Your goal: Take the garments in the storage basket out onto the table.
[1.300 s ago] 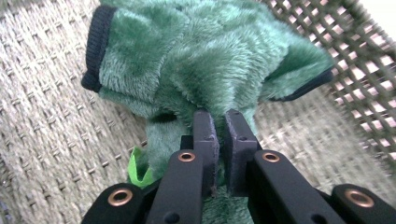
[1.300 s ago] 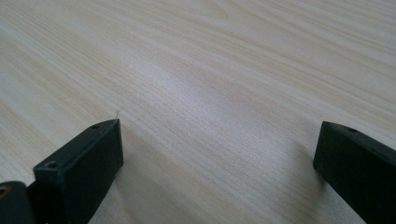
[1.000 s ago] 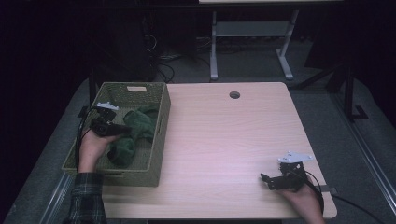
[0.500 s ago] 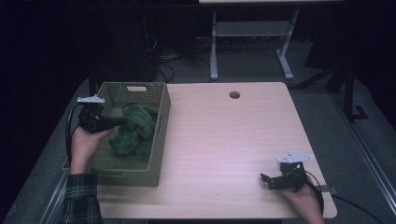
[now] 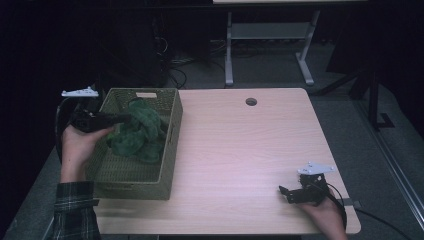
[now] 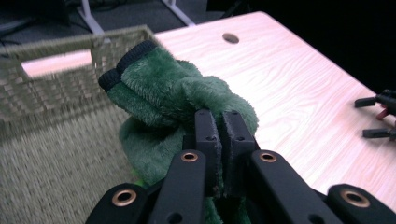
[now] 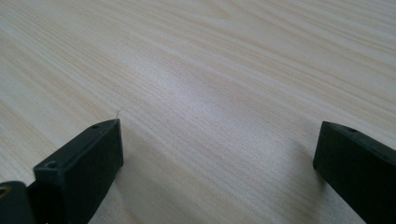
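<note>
High view: the left gripper (image 5: pixel 122 118) is held above the woven basket (image 5: pixel 172 145) at the table's (image 5: pixel 240 150) left side, its jaws pinched on a green fleecy cloth (image 5: pixel 137 132). The cloth hangs from the jaws, and its lower folds seem to rest on or just above the basket floor; the light is dim there, so I cannot tell which. The right gripper (image 5: pixel 286 192) rests near the table's front right corner, well apart from the basket, with nothing between its jaws.

Left gripper view: the two black jaws stand almost pressed together, with a fold of the cloth (image 6: pixel 177 100) caught between them. A dark hem shows at the cloth's upper end. The basket wall (image 6: pixel 60 79) rises behind it and the bare tabletop (image 6: pixel 289 93) lies beyond.

Right gripper view: the jaws are spread wide, one at each side, over plain wood grain (image 7: pixel 210 107). They hold nothing.

Risks, as I judge them: the pinch takes only a small fold of thick pile, so the cloth's own weight could drag it out of the jaws as it clears the rim. A trailing fold could also catch on the weave or the rim and tug the light basket along or tip it, since the other gripper is too far off to steady it.
</note>
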The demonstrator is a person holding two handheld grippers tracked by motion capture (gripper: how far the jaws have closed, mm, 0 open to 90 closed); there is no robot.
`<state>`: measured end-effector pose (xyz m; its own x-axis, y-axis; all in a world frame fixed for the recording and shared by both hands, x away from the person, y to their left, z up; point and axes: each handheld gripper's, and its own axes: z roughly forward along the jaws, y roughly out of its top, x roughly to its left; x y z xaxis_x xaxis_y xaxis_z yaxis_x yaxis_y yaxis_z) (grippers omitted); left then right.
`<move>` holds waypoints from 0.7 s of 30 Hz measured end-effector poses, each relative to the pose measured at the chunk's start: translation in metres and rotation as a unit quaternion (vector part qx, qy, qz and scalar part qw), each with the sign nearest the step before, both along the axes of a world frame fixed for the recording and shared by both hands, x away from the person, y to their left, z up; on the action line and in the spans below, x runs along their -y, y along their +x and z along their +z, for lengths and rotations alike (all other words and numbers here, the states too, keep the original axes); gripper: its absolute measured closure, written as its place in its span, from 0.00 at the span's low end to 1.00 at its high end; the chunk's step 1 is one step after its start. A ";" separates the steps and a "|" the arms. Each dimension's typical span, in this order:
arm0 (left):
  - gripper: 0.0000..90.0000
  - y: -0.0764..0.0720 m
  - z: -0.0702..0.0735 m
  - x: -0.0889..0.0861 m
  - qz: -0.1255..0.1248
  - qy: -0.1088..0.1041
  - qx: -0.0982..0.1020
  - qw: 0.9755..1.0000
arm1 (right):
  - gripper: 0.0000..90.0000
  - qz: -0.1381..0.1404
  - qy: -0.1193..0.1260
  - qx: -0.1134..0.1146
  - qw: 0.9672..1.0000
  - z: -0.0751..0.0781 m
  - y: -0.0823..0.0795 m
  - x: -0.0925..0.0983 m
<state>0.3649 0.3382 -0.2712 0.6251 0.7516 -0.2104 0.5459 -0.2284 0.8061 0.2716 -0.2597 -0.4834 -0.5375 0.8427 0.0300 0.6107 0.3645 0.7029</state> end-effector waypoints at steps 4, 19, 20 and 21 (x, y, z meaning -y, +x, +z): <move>0.96 -0.002 0.016 0.004 -0.008 -0.011 0.012 1.000 | 0.01 0.000 0.000 0.000 1.000 0.000 0.000 0.000; 0.97 -0.006 0.077 0.037 -0.051 -0.027 0.059 0.997 | 0.01 0.001 -0.001 0.000 1.000 0.000 0.000 0.000; 0.97 -0.006 0.081 0.040 -0.054 -0.028 0.062 0.996 | 0.01 0.001 -0.001 0.000 1.000 0.000 0.000 0.000; 0.97 -0.007 0.084 0.043 -0.057 -0.028 0.064 0.996 | 0.01 0.001 -0.001 0.000 1.000 0.000 0.000 0.000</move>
